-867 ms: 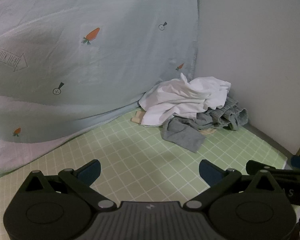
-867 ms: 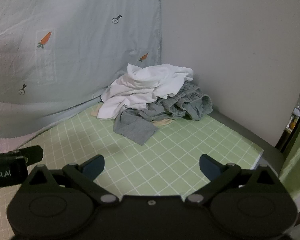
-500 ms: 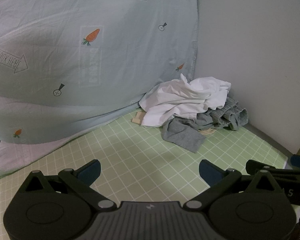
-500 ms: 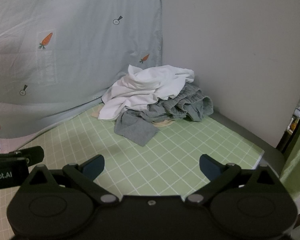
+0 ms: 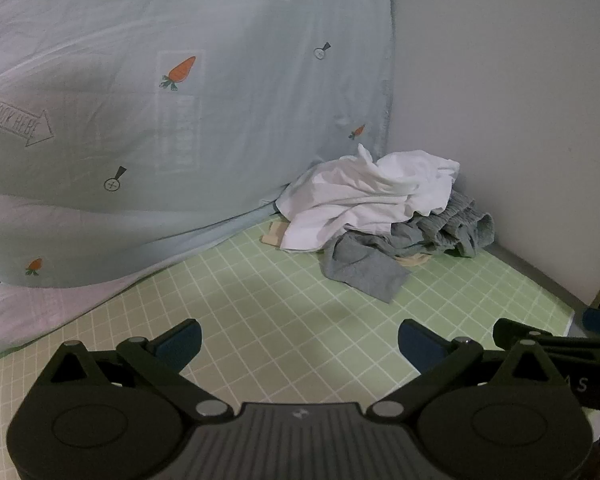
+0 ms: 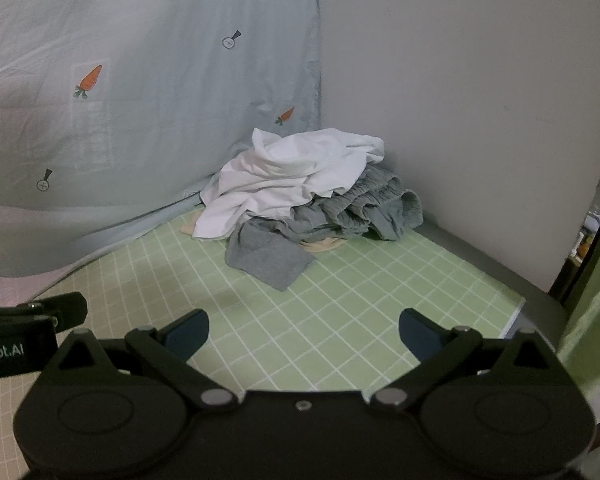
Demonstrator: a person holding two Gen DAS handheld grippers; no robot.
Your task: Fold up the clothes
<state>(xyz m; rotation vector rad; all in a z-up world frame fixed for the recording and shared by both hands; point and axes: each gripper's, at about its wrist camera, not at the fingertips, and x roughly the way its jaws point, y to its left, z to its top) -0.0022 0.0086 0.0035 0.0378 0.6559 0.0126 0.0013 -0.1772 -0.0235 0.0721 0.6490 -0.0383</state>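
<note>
A heap of clothes lies in the far corner of a green checked mat (image 5: 260, 312) (image 6: 360, 304). A crumpled white garment (image 5: 372, 196) (image 6: 292, 176) lies on top. Grey garments (image 5: 364, 268) (image 6: 272, 256) lie under and in front of it, with a ribbed grey piece (image 5: 460, 224) (image 6: 372, 208) at the right. A beige piece (image 6: 320, 245) peeks out underneath. My left gripper (image 5: 300, 340) is open and empty, well short of the heap. My right gripper (image 6: 302, 332) is open and empty too, beside the left one.
A pale blue sheet with carrot prints (image 5: 160, 100) (image 6: 100, 100) hangs along the left and back. A plain white wall (image 5: 500, 100) (image 6: 460, 100) closes the right side. The mat's right edge (image 6: 516, 312) meets a grey ledge.
Both views have shifted only slightly; the heap sits a touch higher in the right wrist view. Both grippers stay open and empty.
</note>
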